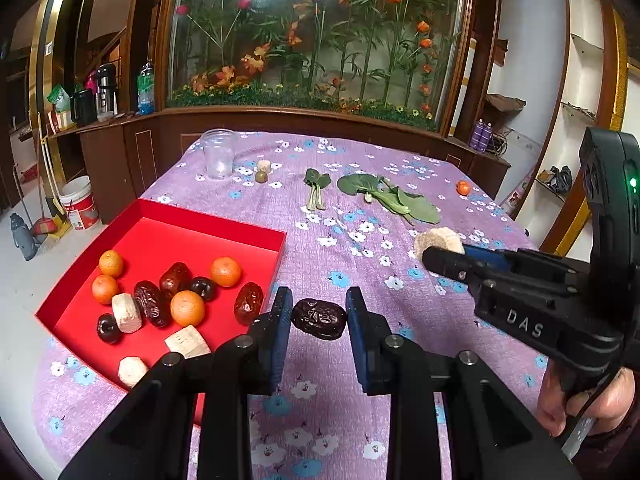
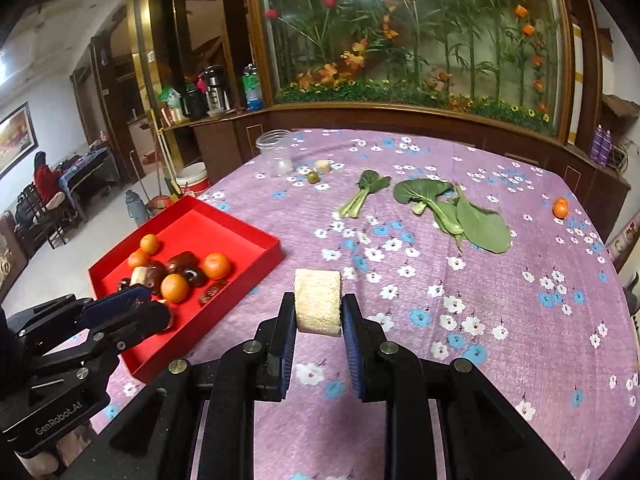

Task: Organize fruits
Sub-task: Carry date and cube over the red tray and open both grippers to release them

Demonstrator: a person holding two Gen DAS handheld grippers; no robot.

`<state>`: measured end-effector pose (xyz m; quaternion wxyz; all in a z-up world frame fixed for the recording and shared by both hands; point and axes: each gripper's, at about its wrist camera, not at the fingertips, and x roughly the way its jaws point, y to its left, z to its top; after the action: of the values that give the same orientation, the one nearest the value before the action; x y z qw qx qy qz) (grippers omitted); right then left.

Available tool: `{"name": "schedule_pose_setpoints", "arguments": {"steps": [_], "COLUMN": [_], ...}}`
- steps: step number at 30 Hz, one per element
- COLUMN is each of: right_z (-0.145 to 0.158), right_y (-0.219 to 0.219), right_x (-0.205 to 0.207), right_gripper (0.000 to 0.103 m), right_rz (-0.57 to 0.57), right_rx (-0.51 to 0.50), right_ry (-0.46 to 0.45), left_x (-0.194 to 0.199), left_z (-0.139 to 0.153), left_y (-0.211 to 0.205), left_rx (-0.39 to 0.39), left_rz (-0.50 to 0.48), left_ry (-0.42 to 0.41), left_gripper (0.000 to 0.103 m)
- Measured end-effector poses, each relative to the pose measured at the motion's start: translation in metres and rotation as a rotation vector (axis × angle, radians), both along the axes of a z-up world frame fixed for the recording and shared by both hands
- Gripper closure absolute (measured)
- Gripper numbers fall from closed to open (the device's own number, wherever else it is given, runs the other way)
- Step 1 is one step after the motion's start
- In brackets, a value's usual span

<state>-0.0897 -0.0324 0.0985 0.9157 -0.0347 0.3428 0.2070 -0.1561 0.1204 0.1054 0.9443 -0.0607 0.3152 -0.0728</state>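
Note:
A red tray (image 1: 224, 226) at the table's left holds several oranges, dates, dark plums and beige chunks; it also shows in the right wrist view (image 2: 256, 236). My left gripper (image 1: 318, 320) is open around a dark date (image 1: 319, 318) lying on the purple cloth; small gaps show on both sides. My right gripper (image 2: 319, 312) is shut on a beige cylindrical chunk (image 2: 318, 300), just right of the tray. In the left wrist view the right gripper (image 1: 444, 258) covers part of that chunk (image 1: 438, 240).
On the far cloth lie a clear jar (image 1: 218, 158), a small green fruit (image 1: 261, 176), a beige piece (image 1: 264, 166), two leafy greens (image 1: 390, 196), and a loose orange (image 1: 463, 187). A wooden cabinet with a flower display stands behind the table.

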Motion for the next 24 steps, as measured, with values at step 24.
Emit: {"name": "schedule_pose_setpoints", "arguments": {"steps": [24], "right_z": [0.010], "right_y": [0.055], "right_x": [-0.036], "right_gripper": [0.078], "right_rz": [0.130], "right_rx": [-0.016], "right_ry": [-0.027], "left_x": [-0.014], "left_z": [-0.002], "left_y": [0.048], "left_rx": [-0.022], "left_rz": [0.122], "left_ry": [-0.002], "left_gripper": [0.077]}}
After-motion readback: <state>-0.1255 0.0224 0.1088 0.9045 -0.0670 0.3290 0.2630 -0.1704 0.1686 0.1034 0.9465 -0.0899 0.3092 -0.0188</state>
